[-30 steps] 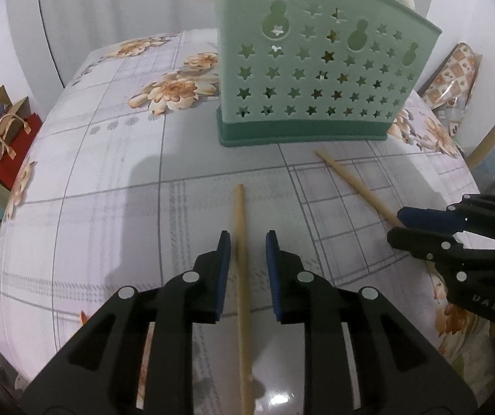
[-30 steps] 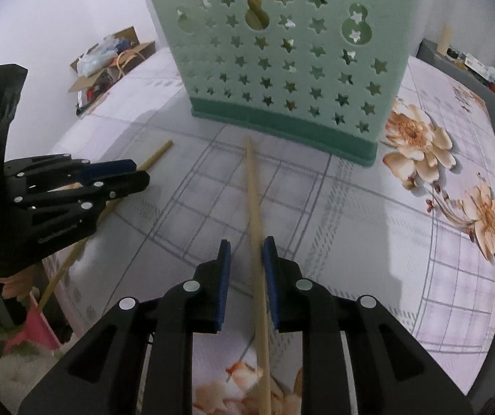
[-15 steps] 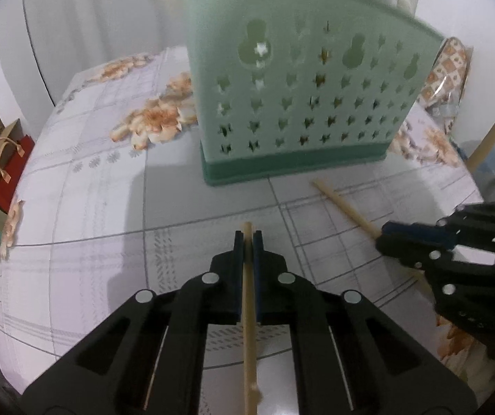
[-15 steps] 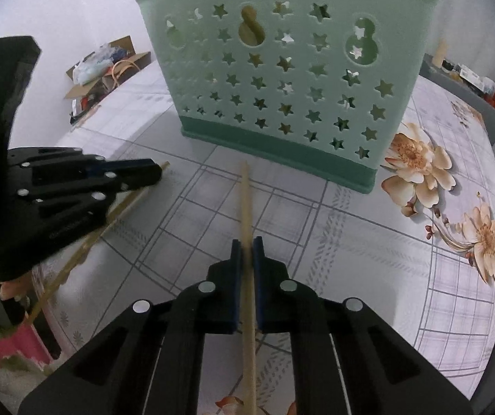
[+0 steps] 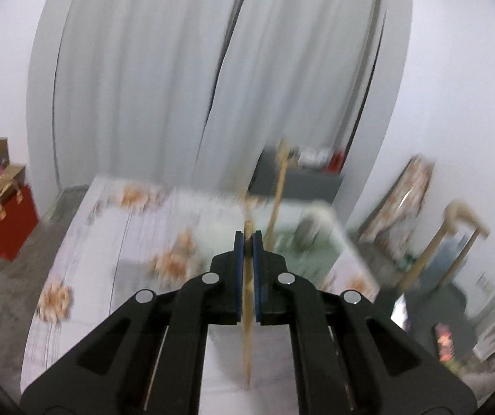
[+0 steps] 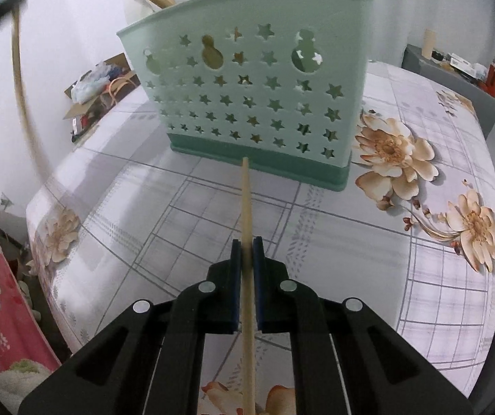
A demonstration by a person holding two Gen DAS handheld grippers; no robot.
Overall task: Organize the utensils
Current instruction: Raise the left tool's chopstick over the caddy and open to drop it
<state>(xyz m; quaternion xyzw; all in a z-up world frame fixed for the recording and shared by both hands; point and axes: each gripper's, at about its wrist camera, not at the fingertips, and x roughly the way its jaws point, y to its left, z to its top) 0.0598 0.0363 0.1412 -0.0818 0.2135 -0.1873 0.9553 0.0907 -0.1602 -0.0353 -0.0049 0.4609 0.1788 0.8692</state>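
Both jaws clamped a sec ago: your left gripper (image 5: pixel 247 238) has already lifted its chopstick (image 5: pixel 247 318) above the holder (image 6: pixel 258 103), right gripper (image 6: pixel 246 245) still low w/ its stick (image 6: pixel 245 204) tip near the holder base, so drop-in's next.

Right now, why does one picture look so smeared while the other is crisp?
Left wrist view: table, holder and room streak with motion blur; only the left gripper and its chopstick stay fairly sharp. Right wrist view: green utensil holder and floral tablecloth are crisp, though fisheye bends the edges.
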